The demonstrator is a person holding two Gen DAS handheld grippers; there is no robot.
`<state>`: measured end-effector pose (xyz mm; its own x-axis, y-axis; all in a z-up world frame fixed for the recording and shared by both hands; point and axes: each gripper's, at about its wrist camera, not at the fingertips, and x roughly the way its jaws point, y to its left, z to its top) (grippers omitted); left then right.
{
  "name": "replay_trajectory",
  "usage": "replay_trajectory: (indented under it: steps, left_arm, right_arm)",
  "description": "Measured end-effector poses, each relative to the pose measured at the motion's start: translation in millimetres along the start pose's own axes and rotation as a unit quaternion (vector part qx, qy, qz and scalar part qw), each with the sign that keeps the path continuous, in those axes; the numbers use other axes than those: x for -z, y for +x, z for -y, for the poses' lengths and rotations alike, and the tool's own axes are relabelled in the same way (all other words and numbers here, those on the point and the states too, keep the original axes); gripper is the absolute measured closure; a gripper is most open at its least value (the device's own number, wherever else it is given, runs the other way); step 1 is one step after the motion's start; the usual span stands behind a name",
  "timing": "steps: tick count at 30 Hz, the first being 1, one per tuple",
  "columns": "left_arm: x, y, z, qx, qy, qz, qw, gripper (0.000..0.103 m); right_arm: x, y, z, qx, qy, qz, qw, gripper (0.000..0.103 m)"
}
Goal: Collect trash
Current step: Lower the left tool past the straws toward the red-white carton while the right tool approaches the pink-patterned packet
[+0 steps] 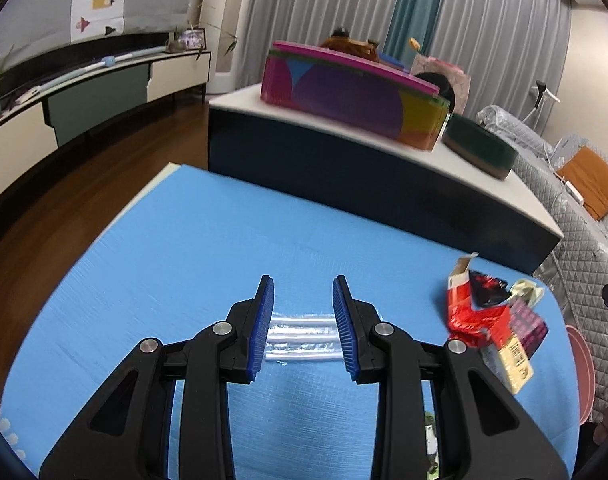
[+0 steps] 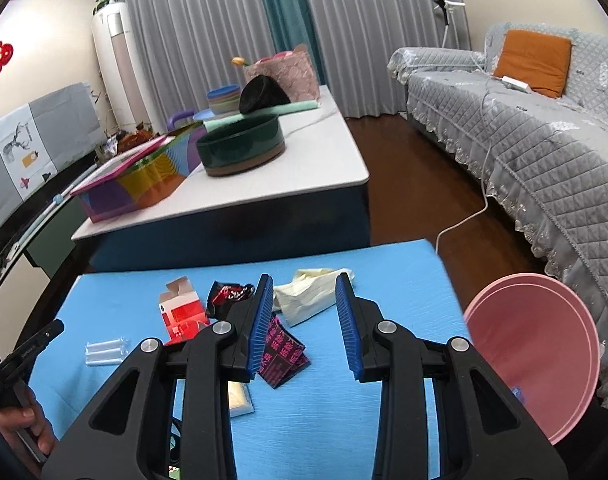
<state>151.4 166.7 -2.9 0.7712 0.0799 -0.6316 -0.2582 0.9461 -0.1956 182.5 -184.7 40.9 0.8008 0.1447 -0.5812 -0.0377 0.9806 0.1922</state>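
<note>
We hover our left gripper (image 1: pixel 303 324), jaws apart and empty, over the clear plastic strip (image 1: pixel 301 338), left of the red carton (image 1: pixel 470 316); it could slip flat underneath.

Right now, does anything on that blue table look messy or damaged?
Yes. Litter is strewn over the blue mat: a torn-open red carton, a crumpled black wrapper, a crumpled cream wrapper, a dark pink-printed packet and a clear plastic piece.
</note>
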Motion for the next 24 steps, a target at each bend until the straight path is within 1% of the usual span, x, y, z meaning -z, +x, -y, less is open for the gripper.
replay_trajectory:
  steps: [3,4,5,6,7,10,13,21,24]
  left_arm:
    - [3.6,10.5,0.3,-0.001,0.001,-0.014,0.9999,0.072]
    - [4.9,14.9,-1.2,-0.002,-0.001,-0.021,0.9998,0.066]
    - [6.2,17.1,-0.9,-0.005,-0.004,-0.025,0.9997,0.061]
    - [7.6,19.8,-2.5,-0.007,-0.007,-0.029,0.9995,0.052]
    - [9.0,21.9,-3.5,-0.008,-0.01,-0.032,0.9994,0.05]
    - [12.6,27.1,1.2,-0.008,-0.008,-0.042,0.9991,0.049]
    - [13.8,27.4,15.9,0.004,0.008,-0.042,0.9991,0.049]
    - [7.8,29.9,67.7,0.069,0.051,-0.028,0.9959,0.049]
    - [6.2,36.4,83.4,0.084,0.058,-0.027,0.9945,0.049]
  right_arm:
    - [4.4,14.2,-2.5,-0.005,-0.003,-0.018,1.0,0.069]
    - [6.1,19.4,-3.2,-0.007,-0.004,-0.026,1.0,0.068]
    - [7.9,23.3,-3.0,-0.007,-0.005,-0.032,0.999,0.064]
    - [10.1,28.1,-3.0,-0.008,-0.004,-0.039,0.999,0.061]
    - [12.2,32.8,-3.3,-0.008,-0.004,-0.045,0.999,0.06]
    - [17.1,46.8,-5.1,-0.007,-0.002,-0.062,0.998,0.056]
    - [20.3,59.5,-7.7,-0.011,-0.003,-0.079,0.997,0.054]
    - [24.9,79.7,-9.7,-0.027,-0.007,-0.114,0.993,0.054]
    - [26.7,83.8,-7.9,-0.031,-0.005,-0.123,0.992,0.054]
